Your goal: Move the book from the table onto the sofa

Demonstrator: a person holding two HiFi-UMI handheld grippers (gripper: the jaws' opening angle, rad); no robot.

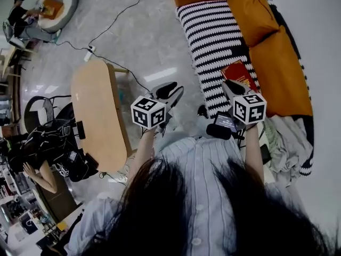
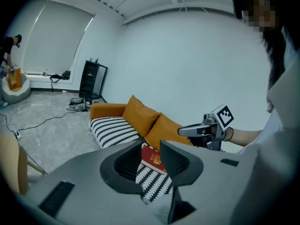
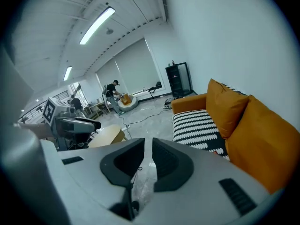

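**Book lies on the sofa, both grippers empty**

Head view: the red book (image 1: 239, 74) lies flat on the sofa (image 1: 205, 33), on the striped seat beside the orange back cushions (image 1: 277, 68). The right gripper (image 1: 231, 88) hangs just beside the book's near edge. The left gripper (image 1: 171, 92) is over the floor, between the sofa and the wooden bench (image 1: 98, 116), which stands well apart from the book.

Left gripper view: the left gripper (image 2: 151, 144) has its jaws moderately wide apart, with nothing held. Through the gap the book (image 2: 153, 159) shows farther off, on the striped seat of the sofa (image 2: 112, 128). The right gripper (image 2: 181, 131) reaches in from the right, above the book.

Right gripper view: the right gripper (image 3: 148, 158) has its jaws drawn to a narrow gap, with only floor showing between them. The sofa (image 3: 199, 123) lies to the right, and the bench (image 3: 108, 135) and left gripper (image 3: 93, 124) to the left.
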